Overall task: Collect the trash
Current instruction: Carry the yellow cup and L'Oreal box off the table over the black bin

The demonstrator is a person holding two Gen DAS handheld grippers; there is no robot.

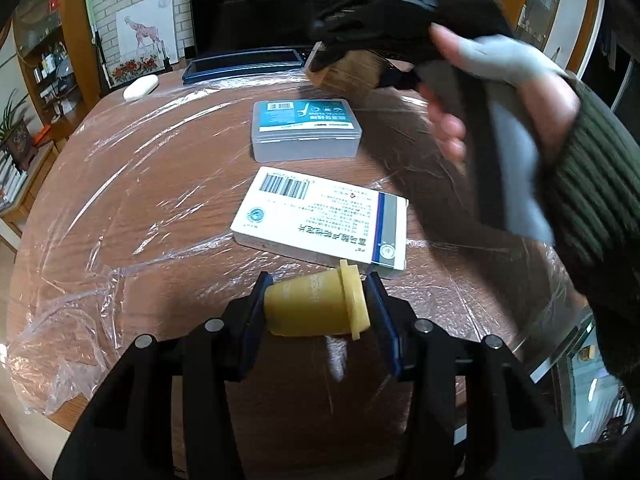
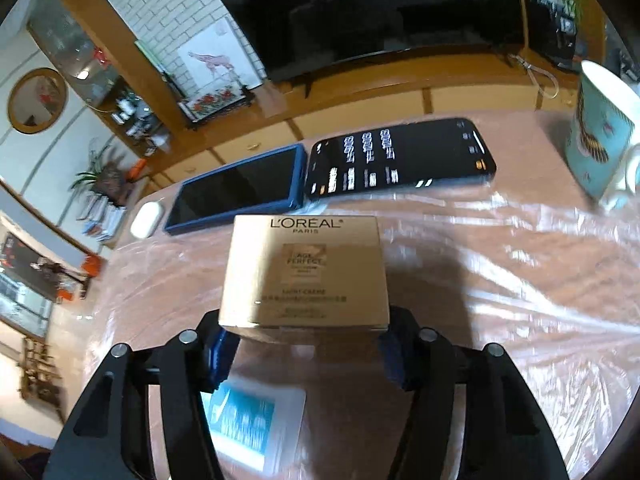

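The left gripper (image 1: 316, 304) is closed across a small yellow plastic cap (image 1: 316, 306), pads pressed on its closed end and its flanged rim, so the piece lies sideways and lifted above the table (image 1: 160, 184), seemingly ready to be carried off as trash. The cap is pale mustard, slightly tapered, with a wider collar at one end. The right gripper (image 2: 304, 340) clamps a tan L'Oréal carton (image 2: 306, 272) by its lower corners, holding it upright with the printed face to the camera; whether it is fully clear of the table is hard to tell. Still lying on the plastic-wrapped table are a white medicine box (image 1: 324, 222) and a clear floss case (image 1: 306, 130), probably next to collect.
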